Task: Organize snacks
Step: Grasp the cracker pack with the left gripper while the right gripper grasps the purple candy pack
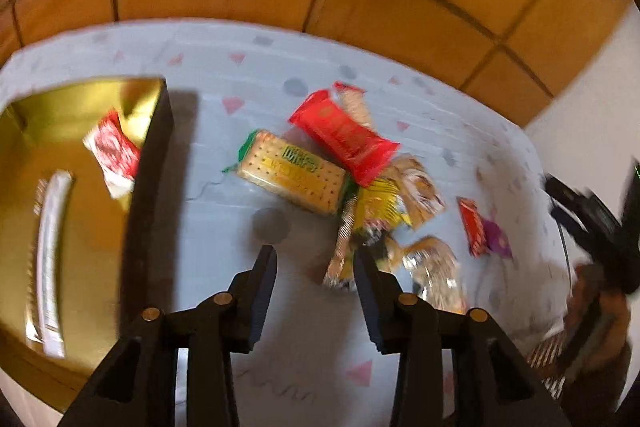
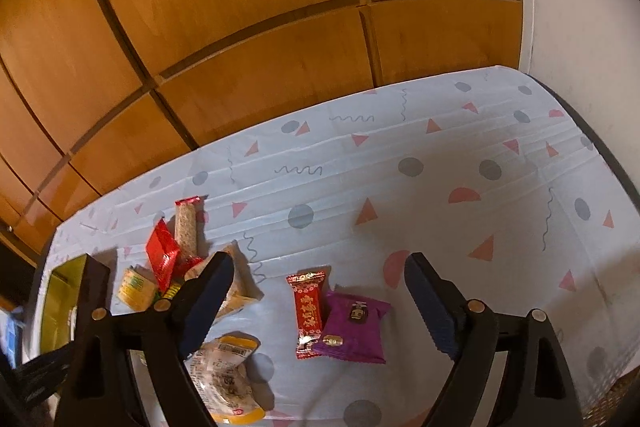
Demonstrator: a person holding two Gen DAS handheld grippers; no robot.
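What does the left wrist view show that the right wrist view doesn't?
Only the left wrist view shows inside the gold box, with a red-and-white packet and a white stick packet. Only the right wrist view shows the table's bare right half. Both show the cracker pack, the purple packet and the red candy.
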